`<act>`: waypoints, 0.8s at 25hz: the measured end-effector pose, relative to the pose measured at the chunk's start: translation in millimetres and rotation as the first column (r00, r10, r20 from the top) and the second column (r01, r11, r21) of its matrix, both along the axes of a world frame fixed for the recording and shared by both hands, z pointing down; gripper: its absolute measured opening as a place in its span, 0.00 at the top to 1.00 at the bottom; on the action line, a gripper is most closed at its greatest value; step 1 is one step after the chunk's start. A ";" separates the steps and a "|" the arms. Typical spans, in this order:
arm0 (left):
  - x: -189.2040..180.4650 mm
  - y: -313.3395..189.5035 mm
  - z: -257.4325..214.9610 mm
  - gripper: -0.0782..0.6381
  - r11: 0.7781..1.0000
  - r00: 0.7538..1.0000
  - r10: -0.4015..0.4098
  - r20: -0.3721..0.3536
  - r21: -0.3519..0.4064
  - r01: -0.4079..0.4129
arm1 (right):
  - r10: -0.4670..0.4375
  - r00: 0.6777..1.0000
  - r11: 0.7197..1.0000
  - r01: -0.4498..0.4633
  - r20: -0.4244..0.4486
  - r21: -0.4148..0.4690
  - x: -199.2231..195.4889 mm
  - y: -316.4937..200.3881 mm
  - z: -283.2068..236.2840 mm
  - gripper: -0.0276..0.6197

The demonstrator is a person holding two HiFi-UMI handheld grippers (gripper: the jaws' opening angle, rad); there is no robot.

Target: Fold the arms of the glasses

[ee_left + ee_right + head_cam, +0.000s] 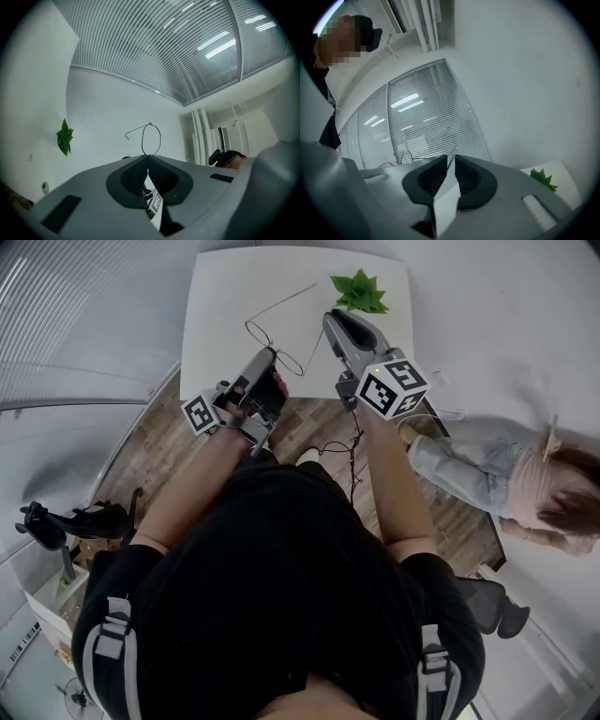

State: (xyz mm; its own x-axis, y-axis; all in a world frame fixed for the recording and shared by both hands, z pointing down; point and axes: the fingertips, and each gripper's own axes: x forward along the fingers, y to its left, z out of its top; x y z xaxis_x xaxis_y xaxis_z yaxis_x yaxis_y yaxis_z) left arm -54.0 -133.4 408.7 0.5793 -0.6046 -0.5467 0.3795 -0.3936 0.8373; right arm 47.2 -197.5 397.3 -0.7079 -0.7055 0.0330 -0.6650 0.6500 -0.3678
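Note:
Thin wire-framed glasses hang just above the white table, both arms spread open. My left gripper is shut on the frame near the bridge. In the left gripper view one lens ring and an arm stick up past the closed jaws of the left gripper. My right gripper sits at the tip of the other arm. In the right gripper view that arm runs through a narrow gap between the jaws of the right gripper, and the pads are not pressing on it.
A small green plant stands at the table's far right, just beyond my right gripper. A person sits on the floor to the right. A black chair stands at the left. Wood floor shows under the table's near edge.

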 end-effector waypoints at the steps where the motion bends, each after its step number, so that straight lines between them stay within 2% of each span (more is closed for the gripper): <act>1: 0.1 0.1 -0.1 0.87 1.000 1.000 0.002 0.000 0.000 -0.002 | -0.004 1.000 1.000 0.004 -0.001 0.002 -1.3 -0.2 -1.0 0.88; 20: 5.8 1.8 -2.6 0.87 0.999 0.999 0.036 0.008 0.005 -0.036 | -0.119 0.992 0.991 0.120 -0.037 0.050 -36.3 3.2 -22.0 0.91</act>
State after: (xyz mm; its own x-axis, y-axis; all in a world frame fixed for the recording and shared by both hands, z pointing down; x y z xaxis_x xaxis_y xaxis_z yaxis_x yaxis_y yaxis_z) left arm -48.2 -131.6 406.0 0.6052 -0.5804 -0.5449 0.3871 -0.3836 0.8385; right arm 10.9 -194.3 375.3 -0.7864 -0.6173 0.0238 -0.5928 0.7432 -0.3102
